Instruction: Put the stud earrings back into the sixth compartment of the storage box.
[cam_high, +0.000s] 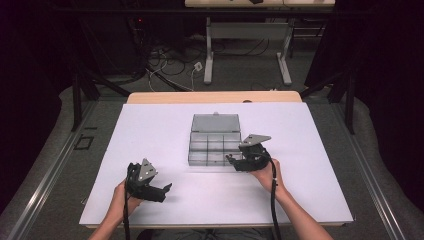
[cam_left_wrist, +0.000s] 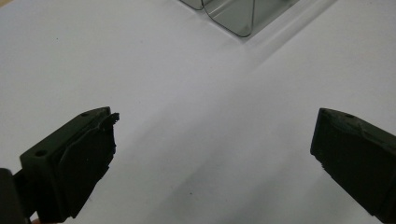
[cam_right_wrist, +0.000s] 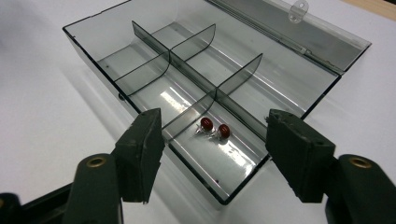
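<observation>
A clear grey compartment box (cam_high: 215, 146) lies open at the middle of the white sheet, its lid (cam_high: 216, 123) folded flat to the far side. In the right gripper view the box (cam_right_wrist: 116, 70) has several divided compartments. Two small red earrings (cam_right_wrist: 215, 128) lie in the compartment nearest the jaws. My right gripper (cam_right_wrist: 217, 120) is open, one jaw on each side of that compartment's near corner, holding nothing. In the high view the right gripper (cam_high: 233, 160) is at the box's front right corner. My left gripper (cam_high: 164, 192) is open over bare sheet, left of and nearer than the box. A box corner (cam_left_wrist: 236, 18) lies beyond the left gripper (cam_left_wrist: 215, 119).
The white sheet (cam_high: 150, 130) covers most of the wooden table (cam_high: 215, 96). Dark floor, cables and the legs of another table (cam_high: 210, 55) lie beyond the far edge. Black frame posts stand at both sides.
</observation>
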